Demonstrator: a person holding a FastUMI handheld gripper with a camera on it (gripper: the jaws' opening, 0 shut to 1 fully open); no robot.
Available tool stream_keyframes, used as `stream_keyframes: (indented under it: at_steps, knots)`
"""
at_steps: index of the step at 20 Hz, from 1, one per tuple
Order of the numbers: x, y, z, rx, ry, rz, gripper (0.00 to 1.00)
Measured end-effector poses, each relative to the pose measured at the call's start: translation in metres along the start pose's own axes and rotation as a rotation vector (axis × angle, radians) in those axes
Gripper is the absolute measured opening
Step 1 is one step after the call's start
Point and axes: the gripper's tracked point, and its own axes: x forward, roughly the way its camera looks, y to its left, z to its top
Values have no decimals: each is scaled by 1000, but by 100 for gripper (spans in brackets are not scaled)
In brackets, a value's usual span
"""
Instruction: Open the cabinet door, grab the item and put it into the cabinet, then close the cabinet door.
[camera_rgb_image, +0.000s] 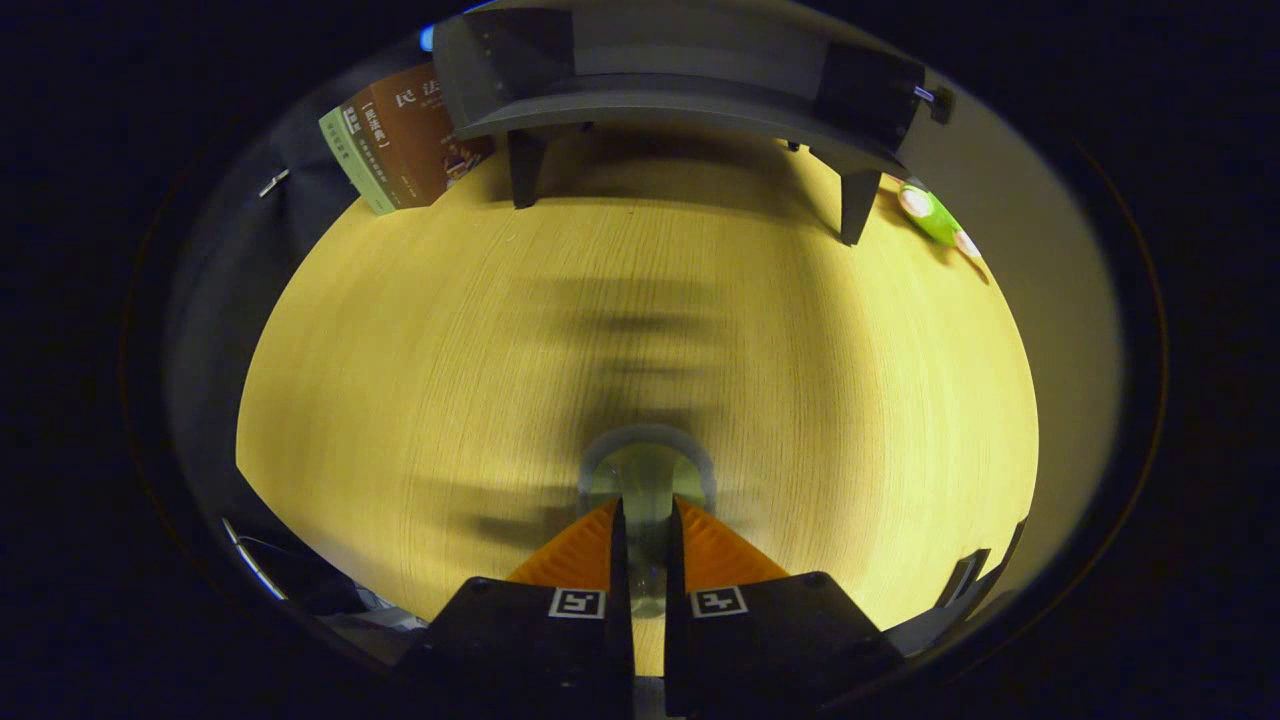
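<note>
A brown and green book (400, 145) lies at the far left of the yellow wooden table (400, 380), with one corner tucked beside the left leg of the dark grey cabinet (670, 95). The cabinet stands on short legs at the far end of the table, well beyond the fingers. The picture is too blurry to tell if its door is open or closed.

In the middle, close to the camera, the gripper (646, 520) has its two fingers pulled in tight, with only a thin gap between them. A small clear round thing, like a glass cup (647, 470), sits in that gap and sticks out past the fingertips. Both fingers press against its sides, so the claw is grasping it. The cup is over the near part of the table, far from the cabinet.

On the far right, a small green and white toy (935, 218) lies on the table just beside the cabinet's right leg.
</note>
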Motion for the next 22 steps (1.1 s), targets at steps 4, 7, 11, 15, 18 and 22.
stream_keyframes:
  at_steps: [4,7,11,15,18,22]
  knots:
    - [-2,1,1,-59,-11,-1,16]
    - [-16,3,12,-48,-49,6,16]
    - [-60,-4,33,-33,-143,-3,16]
    - [-102,-5,41,-19,-208,-6,16]
    - [-141,0,53,3,-275,24,16]
    - [-188,0,85,-3,-390,16,16]
